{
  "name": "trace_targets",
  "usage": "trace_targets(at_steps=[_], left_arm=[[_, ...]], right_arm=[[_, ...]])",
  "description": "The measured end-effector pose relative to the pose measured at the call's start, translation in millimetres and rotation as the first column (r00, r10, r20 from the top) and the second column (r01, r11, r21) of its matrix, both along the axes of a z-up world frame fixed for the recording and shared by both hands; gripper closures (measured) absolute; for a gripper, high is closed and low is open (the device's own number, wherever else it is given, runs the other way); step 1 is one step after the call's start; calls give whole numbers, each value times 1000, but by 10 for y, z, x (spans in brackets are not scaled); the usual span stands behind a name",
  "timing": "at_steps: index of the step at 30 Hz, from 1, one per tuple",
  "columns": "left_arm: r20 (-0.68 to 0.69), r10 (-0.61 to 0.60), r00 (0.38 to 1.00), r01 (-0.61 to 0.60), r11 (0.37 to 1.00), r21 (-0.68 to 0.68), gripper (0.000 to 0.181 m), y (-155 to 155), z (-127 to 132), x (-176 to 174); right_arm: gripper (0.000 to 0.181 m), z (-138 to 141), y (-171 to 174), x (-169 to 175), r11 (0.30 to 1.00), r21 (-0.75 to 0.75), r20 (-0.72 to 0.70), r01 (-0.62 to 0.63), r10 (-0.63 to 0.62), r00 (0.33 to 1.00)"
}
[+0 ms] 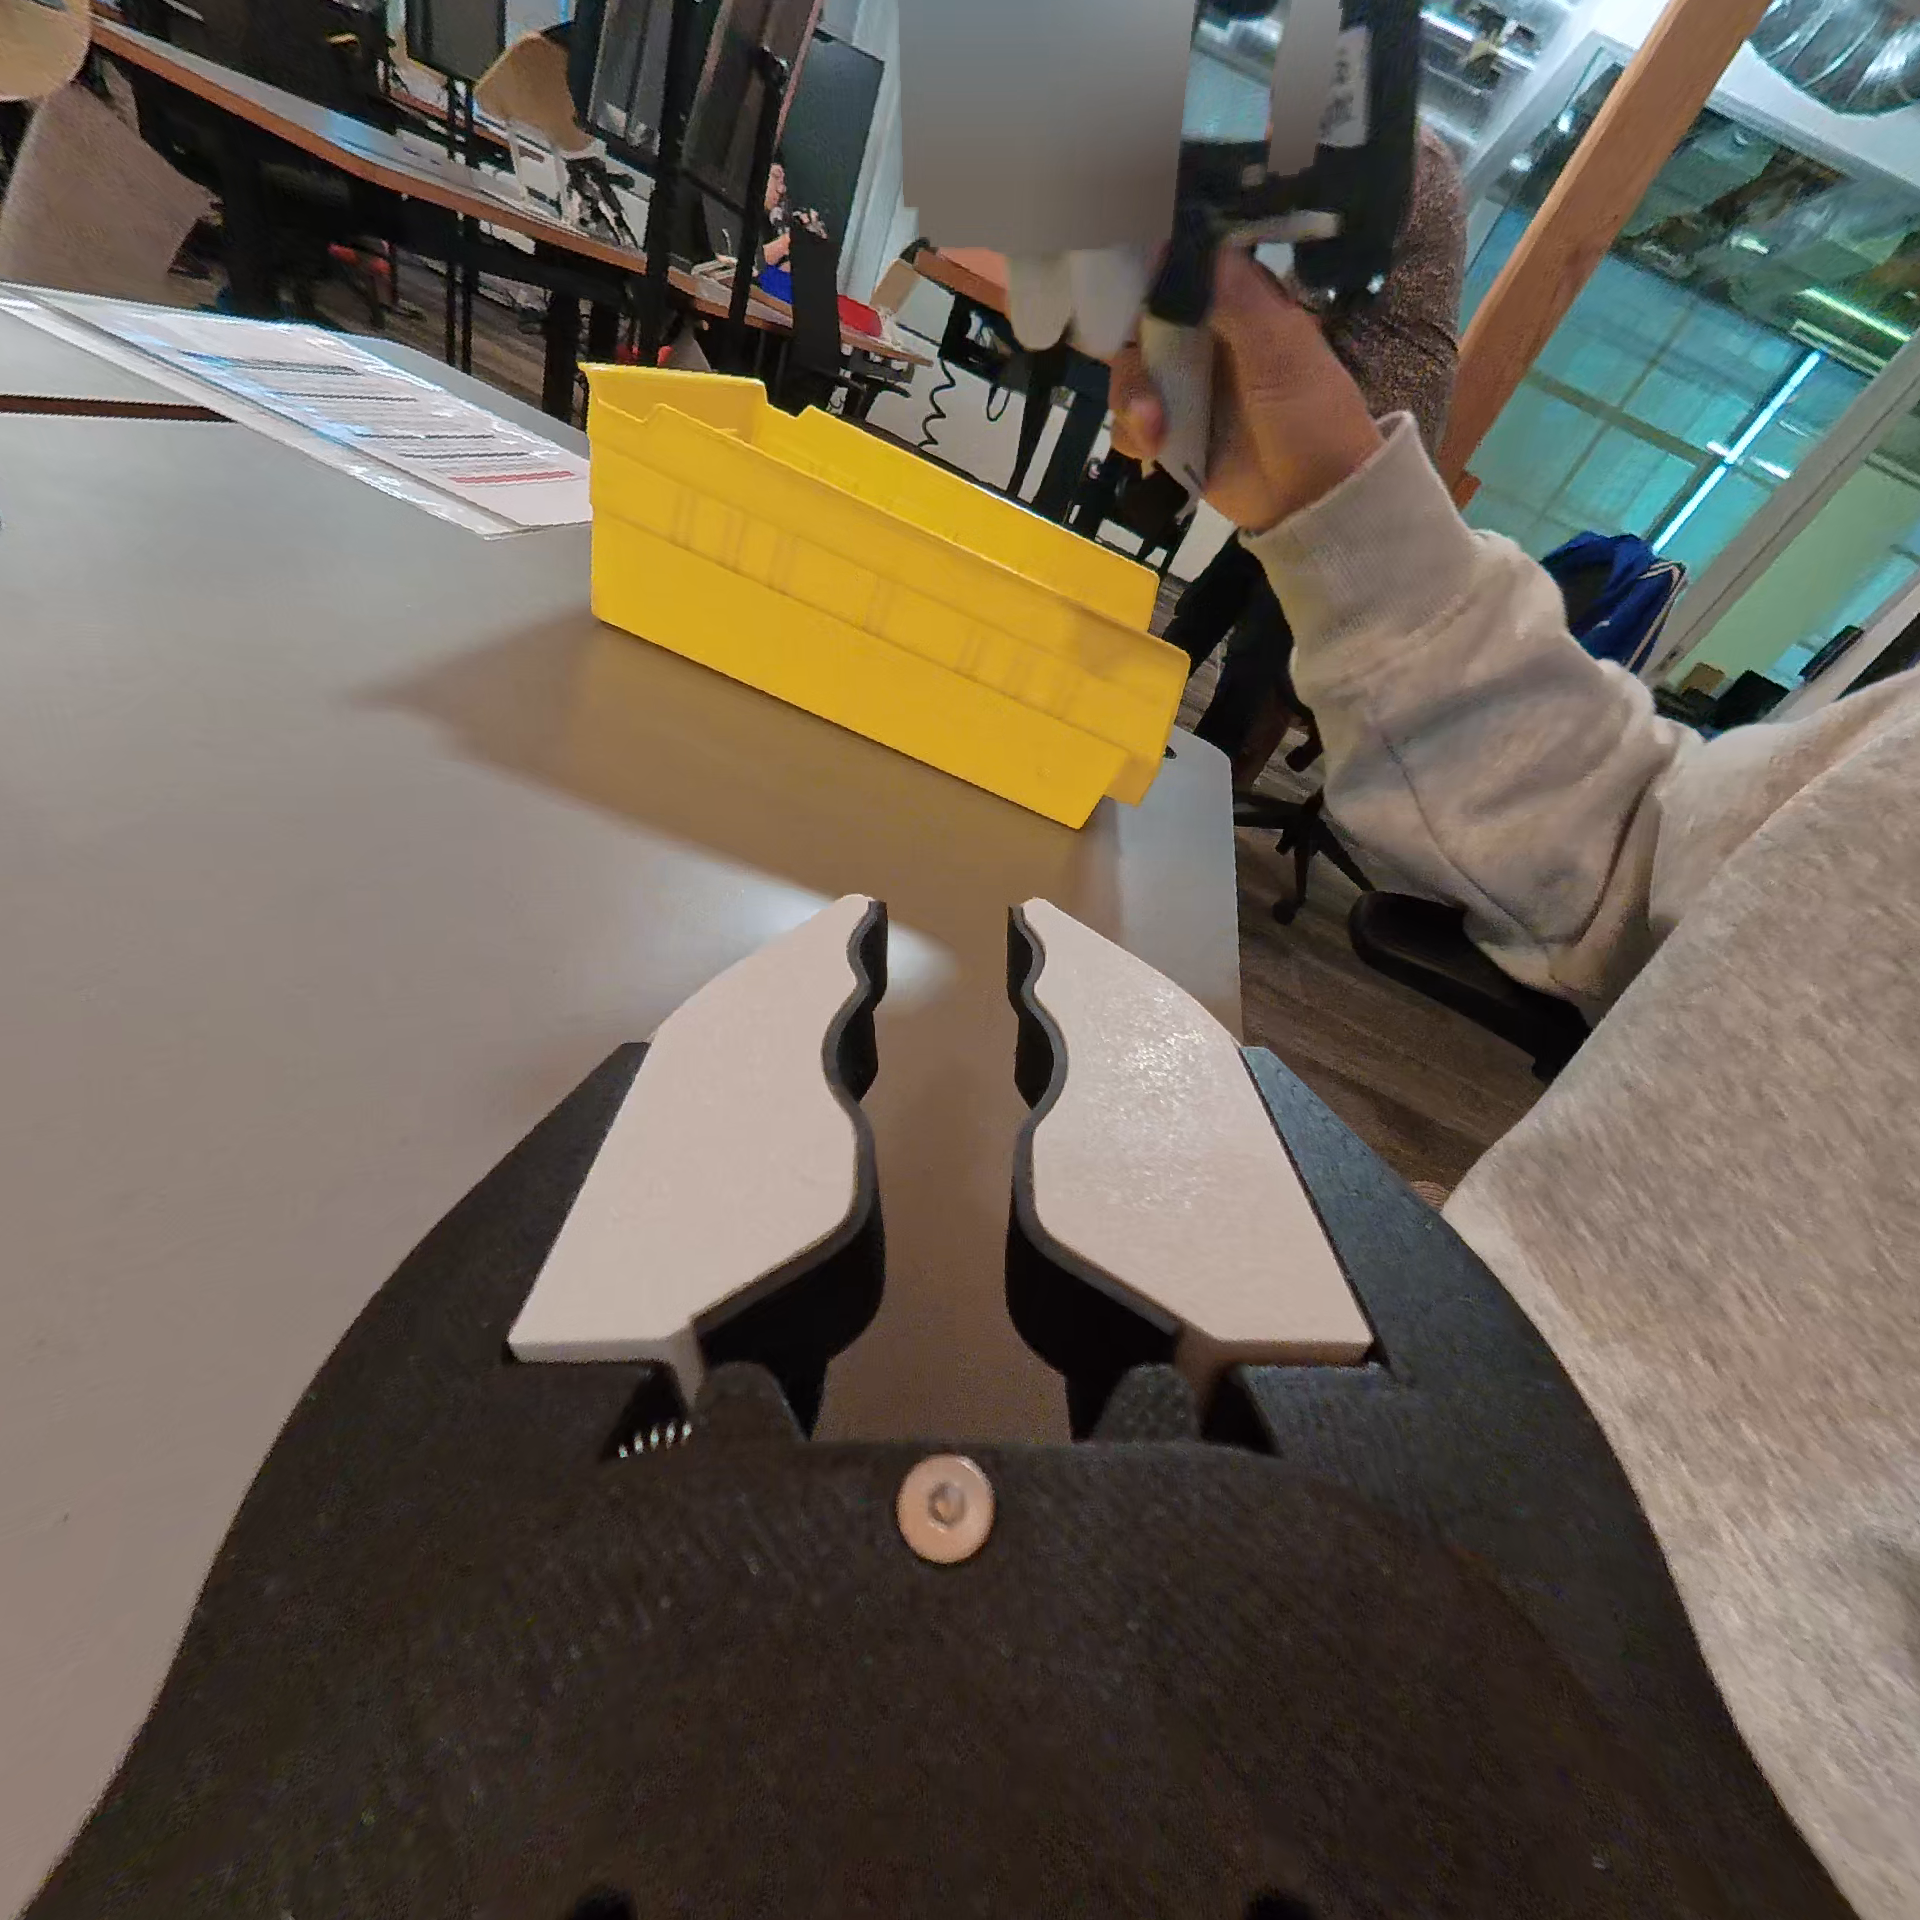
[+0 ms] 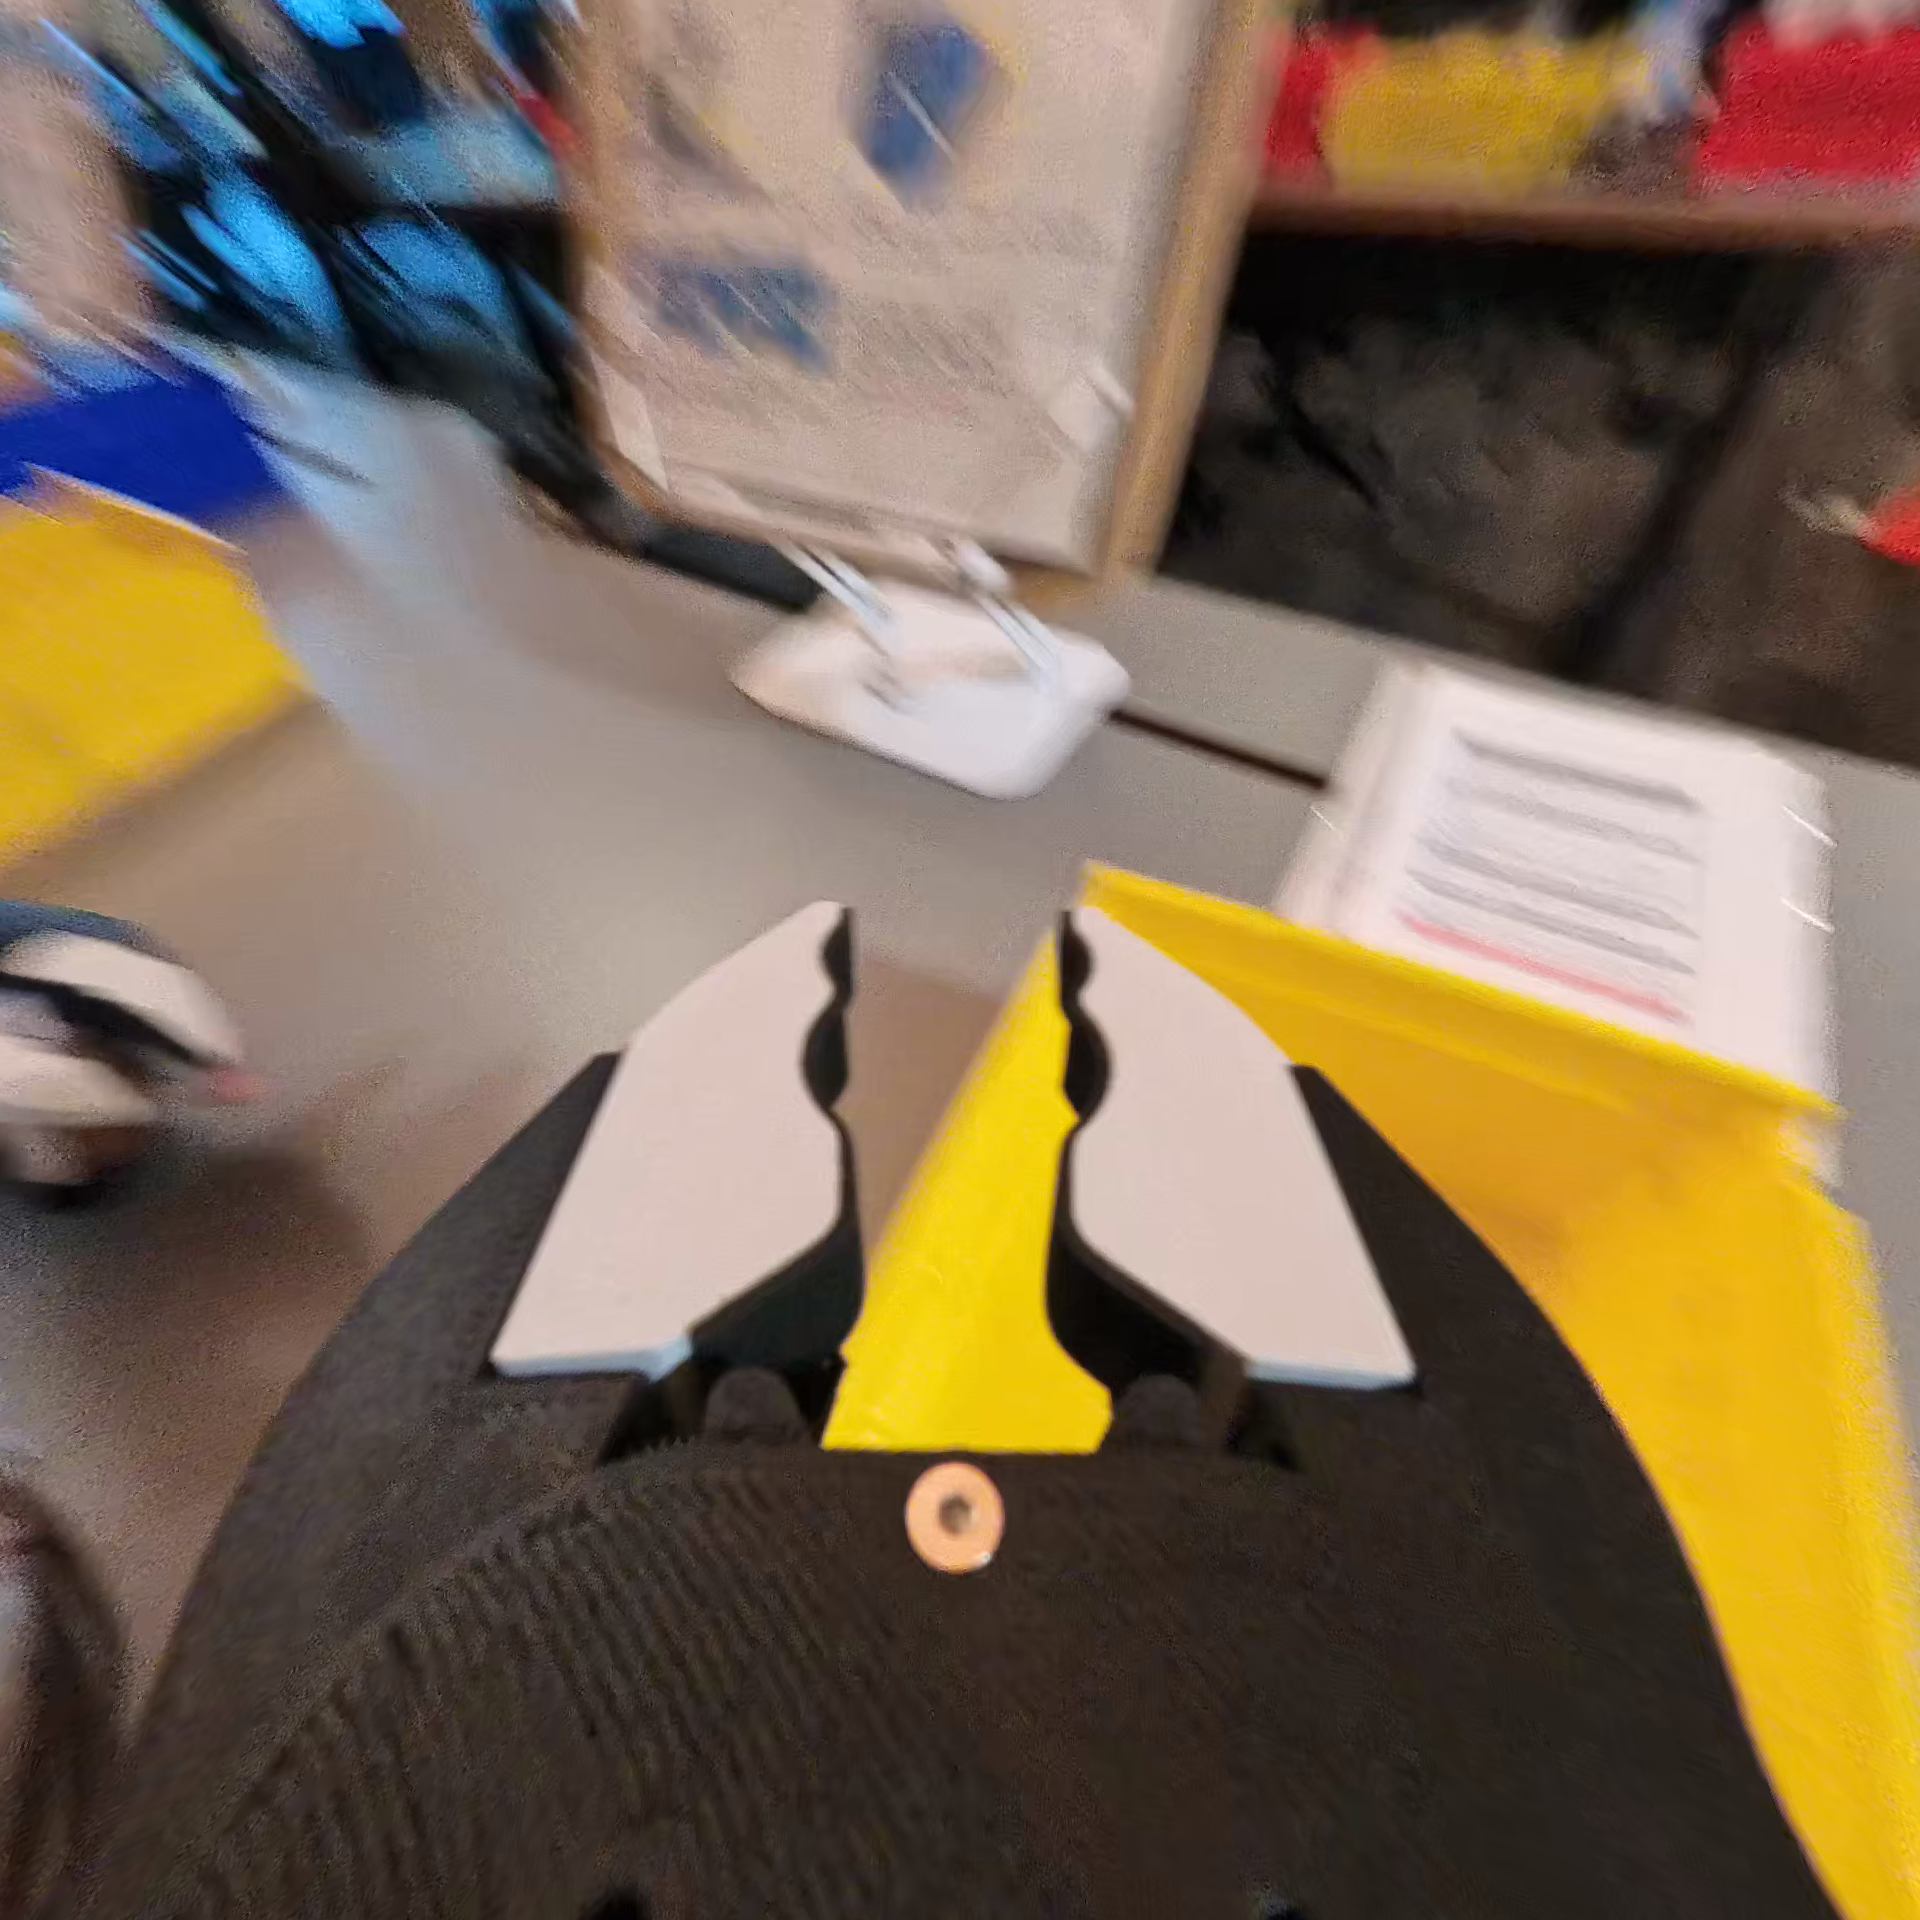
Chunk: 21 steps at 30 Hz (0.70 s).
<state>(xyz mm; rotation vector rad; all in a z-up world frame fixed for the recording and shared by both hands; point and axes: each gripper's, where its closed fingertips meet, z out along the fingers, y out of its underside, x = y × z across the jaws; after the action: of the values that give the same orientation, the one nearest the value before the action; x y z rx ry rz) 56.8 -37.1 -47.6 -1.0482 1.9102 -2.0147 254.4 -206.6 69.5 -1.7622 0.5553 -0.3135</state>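
My left gripper (image 1: 948,914) is open and empty, low over a grey table (image 1: 312,831). A long yellow plastic bin (image 1: 831,623) stands ahead of it near the table's right edge. Above the bin's far end, a person's hand (image 1: 1247,416) in a grey sleeve holds the other gripper up in the air. In the blurred right wrist view, my right gripper (image 2: 956,925) is open and holds nothing. It hangs over the near wall of the yellow bin (image 2: 1558,1195), and that wall shows between its fingers.
A laminated printed sheet (image 1: 395,416) lies on the table left of the bin and also shows in the right wrist view (image 2: 1558,862). A white stand base (image 2: 935,686) holds a board upright. Another yellow object (image 2: 104,644) sits at the left. The table's right edge (image 1: 1226,883) drops to the floor. Spacing between my two grippers at the tips: around 30 centimeters.
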Motion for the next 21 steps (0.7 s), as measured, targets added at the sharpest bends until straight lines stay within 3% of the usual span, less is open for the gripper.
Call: trace_targets(at_steps=[1,3,6,10,12,15,18,19,21], left_arm=[[-2,0,1000,0,1000,-2,159,2,0,2],[-5,4,1000,-4,1000,-8,159,11,1,7],[3,6,1000,-6,1000,-14,158,20,13,0],[5,0,1000,0,1000,-4,158,15,10,-11],[3,-8,1000,8,1000,-7,158,9,9,-16],[-1,-16,1000,16,1000,-15,158,7,12,-18],[1,-20,1000,20,1000,-19,158,5,17,-22],[3,-21,1000,21,1000,-17,158,3,17,-25],[8,-22,1000,22,1000,-10,158,-3,18,-31]], right_arm=[[128,77,208,-265,992,93,19,-90,89,996],[126,-48,588,-792,959,139,49,-247,243,969],[154,-430,984,-1340,935,97,114,-341,330,937],[159,-792,1354,-1867,862,117,23,-493,494,869],[180,-872,1426,-1957,842,113,9,-527,530,848],[181,-945,1454,-1943,836,144,-11,-530,537,844],[166,-1028,1452,-1927,824,217,-101,-523,552,828],[178,-1050,1443,-1918,824,231,-128,-518,554,823],[181,-1087,1435,-1878,827,240,-150,-509,549,822]])
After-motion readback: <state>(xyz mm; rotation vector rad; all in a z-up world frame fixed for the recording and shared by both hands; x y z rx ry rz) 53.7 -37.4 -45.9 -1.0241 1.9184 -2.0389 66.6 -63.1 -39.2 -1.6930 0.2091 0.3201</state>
